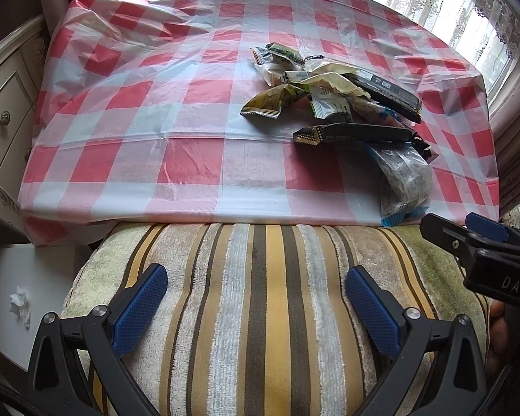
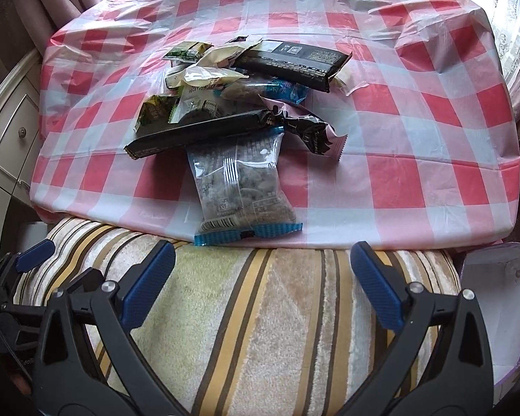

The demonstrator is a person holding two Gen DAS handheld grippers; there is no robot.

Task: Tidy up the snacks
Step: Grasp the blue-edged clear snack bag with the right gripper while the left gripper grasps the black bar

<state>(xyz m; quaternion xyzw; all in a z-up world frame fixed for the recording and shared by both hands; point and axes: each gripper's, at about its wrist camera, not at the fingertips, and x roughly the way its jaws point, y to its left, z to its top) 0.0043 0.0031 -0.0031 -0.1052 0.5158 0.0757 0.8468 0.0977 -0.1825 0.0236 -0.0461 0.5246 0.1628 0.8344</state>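
A pile of snack packets (image 1: 332, 93) lies on the table with the red-and-white checked cloth (image 1: 156, 111), right of its middle. Nearest the front edge is a clear packet with blue ends (image 2: 242, 187), part of it under a long black bar (image 2: 204, 131). Behind them lie a wide black packet (image 2: 294, 59), a pink-and-black wrapper (image 2: 312, 135), green packets (image 2: 156, 111) and a cream wrapper (image 2: 204, 76). My left gripper (image 1: 258, 308) is open and holds nothing, over a striped cushion short of the table. My right gripper (image 2: 263, 286) is also open and holds nothing, just short of the clear packet.
The striped cushion (image 2: 260, 329) fills the space in front of the table's edge. A cream cabinet with drawers (image 1: 3, 111) stands to the left. A white box with a purple rim (image 2: 495, 294) sits at the right. A crumpled tissue (image 1: 20, 305) lies on a white surface at the lower left. Curtains hang behind the table.
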